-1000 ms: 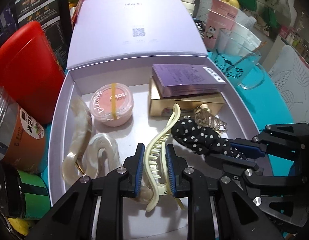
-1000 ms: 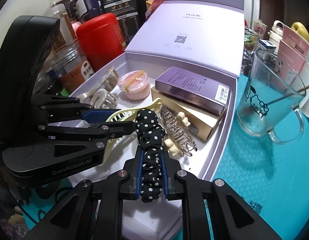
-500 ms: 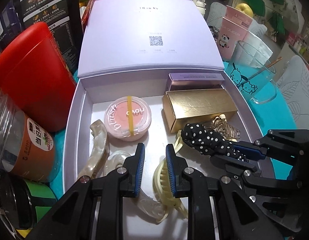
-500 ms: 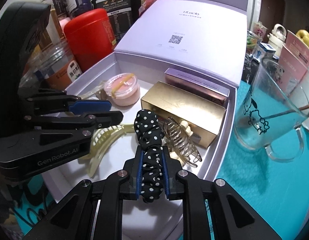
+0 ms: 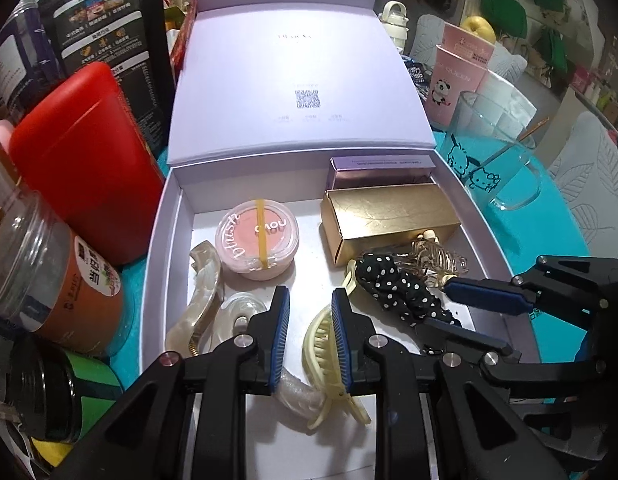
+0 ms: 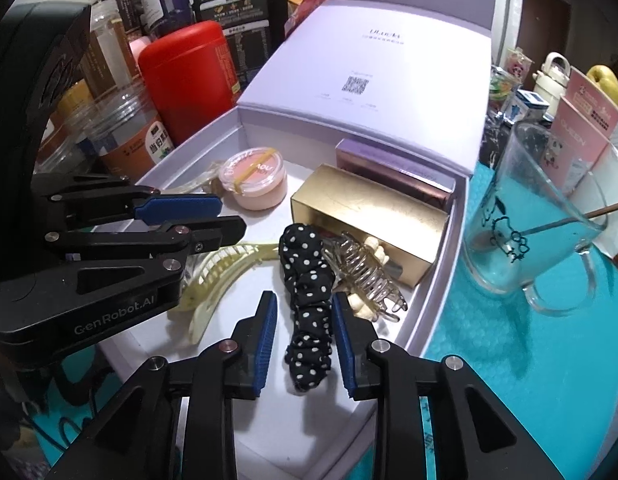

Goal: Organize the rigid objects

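Observation:
An open lilac box [image 5: 161, 248] [image 6: 441, 264] holds a pink blush jar [image 5: 257, 240] [image 6: 255, 180], a gold carton [image 5: 389, 216] [image 6: 369, 220], a purple carton [image 5: 381, 168] [image 6: 393, 168], pearly hair clips [image 5: 201, 300], a clear claw clip [image 5: 433, 256] [image 6: 365, 276], a cream claw clip [image 5: 323, 356] [image 6: 221, 272] and a black polka-dot scrunchie [image 5: 393, 288] [image 6: 309, 292]. My left gripper [image 5: 307, 312] is open and empty, with the cream clip lying just right of it. My right gripper [image 6: 303, 320] is open around the scrunchie, which lies loose on the box floor.
A red canister [image 5: 85, 156] [image 6: 185, 80], several jars [image 5: 49, 264] and dark bags [image 5: 109, 40] crowd the box's left side. A glass mug with a spoon [image 5: 493, 156] [image 6: 541, 216] and pink cups [image 5: 457, 76] stand right on the teal mat [image 6: 509, 360].
My left gripper let go of the cream claw clip and opened. My right gripper opened and released the scrunchie into the box. Both grippers drew back slightly.

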